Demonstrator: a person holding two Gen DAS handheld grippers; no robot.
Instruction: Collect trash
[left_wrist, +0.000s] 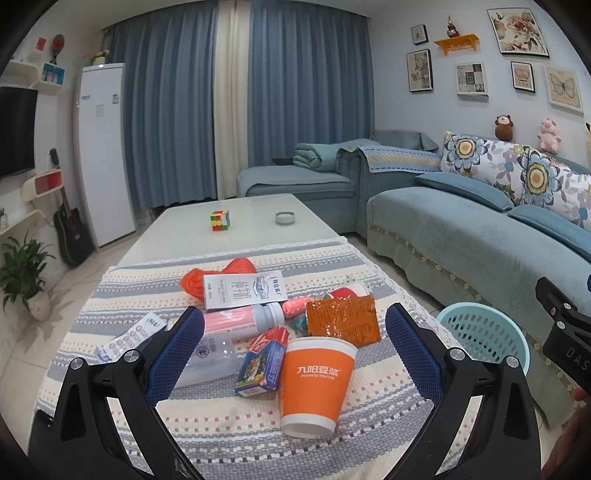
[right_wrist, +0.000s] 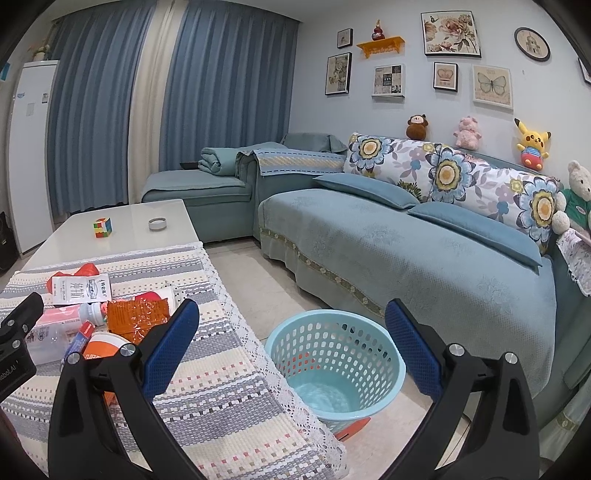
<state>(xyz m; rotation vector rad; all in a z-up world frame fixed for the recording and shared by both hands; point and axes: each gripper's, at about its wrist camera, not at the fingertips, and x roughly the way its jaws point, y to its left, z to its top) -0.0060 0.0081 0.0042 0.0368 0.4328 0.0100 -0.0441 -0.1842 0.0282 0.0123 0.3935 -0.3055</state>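
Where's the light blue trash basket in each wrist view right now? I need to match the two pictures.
Left wrist view: the basket sits at the right edge, on the floor beside the table, just beyond the left gripper's right finger.
Right wrist view: the basket is bottom centre, framed between the open fingers of the right gripper, looking empty.
Shared landmark: the Rubik's cube on the bare far end of the table.

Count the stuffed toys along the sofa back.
4: brown monkey furthest left, pink pig next, yellow Pikachu after it, white bear at the right end. More may sit beyond the frame edge.
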